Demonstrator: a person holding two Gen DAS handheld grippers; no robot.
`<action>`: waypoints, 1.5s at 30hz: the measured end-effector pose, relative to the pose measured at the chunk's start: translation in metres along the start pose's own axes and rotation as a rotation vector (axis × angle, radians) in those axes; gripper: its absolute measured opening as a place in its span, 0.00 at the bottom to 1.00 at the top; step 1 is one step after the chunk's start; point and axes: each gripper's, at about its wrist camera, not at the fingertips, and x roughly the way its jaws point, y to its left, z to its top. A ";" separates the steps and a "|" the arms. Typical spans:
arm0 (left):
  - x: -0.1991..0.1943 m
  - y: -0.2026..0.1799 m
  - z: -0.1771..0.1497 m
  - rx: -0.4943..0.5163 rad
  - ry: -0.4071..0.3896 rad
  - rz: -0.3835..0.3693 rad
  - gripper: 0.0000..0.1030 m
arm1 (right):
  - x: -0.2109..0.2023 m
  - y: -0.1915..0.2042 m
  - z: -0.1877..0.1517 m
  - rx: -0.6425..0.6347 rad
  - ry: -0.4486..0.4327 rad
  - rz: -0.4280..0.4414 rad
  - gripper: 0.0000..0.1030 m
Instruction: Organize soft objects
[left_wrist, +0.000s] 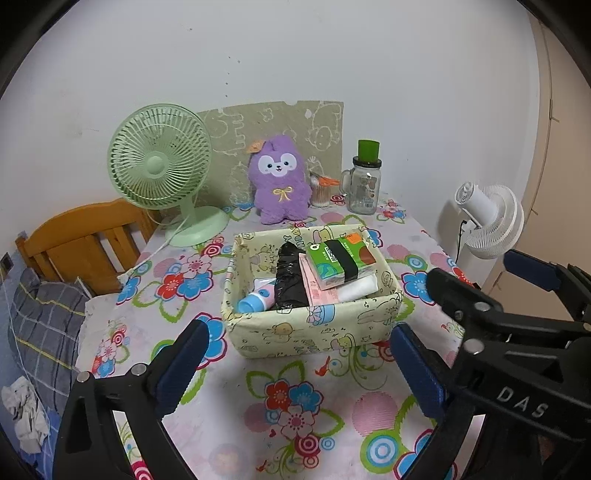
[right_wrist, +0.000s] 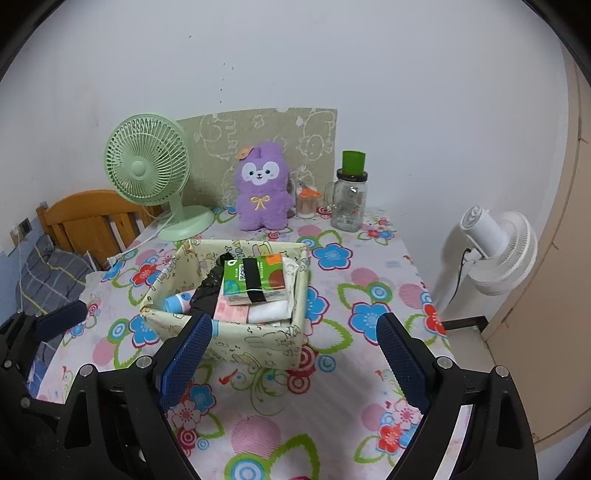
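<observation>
Left wrist view. The left gripper (left_wrist: 299, 365) hangs over the near part of the table (left_wrist: 314, 424), jaws spread wide, nothing between them. The right gripper (left_wrist: 517, 291) shows at the right edge of the view, side-on; also spread, nothing in it. The fabric basket (left_wrist: 314, 328) sits mid-table, just beyond the left fingertips. Inside it: a green tissue pack (left_wrist: 341, 260) on top of a pink packet, a black bundle (left_wrist: 291, 278) and a blue-capped tube (left_wrist: 255, 297). The purple plush toy (left_wrist: 281, 181) stands upright at the far edge against the wall board, between the green fan (left_wrist: 162, 166) and a small jar of cotton swabs (left_wrist: 321, 192), with the glass mug (left_wrist: 364, 190) just past that.

Right wrist view. The right gripper (right_wrist: 293, 354) is released and empty, its left finger overlapping the basket's (right_wrist: 258, 347) near wall. The plush toy (right_wrist: 262, 192) looks like the one soft thing not yet in the basket.

Risks, as a judgement: reaching to the far edge passes over the basket, so a low approach could snag its soft rim and drag it. The swab jar stands touching or just beside the toy; a wide grasp could tip it or the mug. The toy is bulky and the basket fairly full, so it may sit proud and roll out.
</observation>
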 end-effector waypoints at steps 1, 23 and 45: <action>-0.003 0.001 -0.001 0.000 -0.004 0.000 0.98 | -0.004 -0.001 -0.001 0.000 -0.003 -0.003 0.90; -0.077 0.025 -0.030 -0.073 -0.096 0.058 1.00 | -0.084 -0.017 -0.030 0.021 -0.066 -0.082 0.90; -0.124 0.020 -0.054 -0.068 -0.141 0.084 1.00 | -0.142 0.008 -0.051 -0.022 -0.139 -0.079 0.90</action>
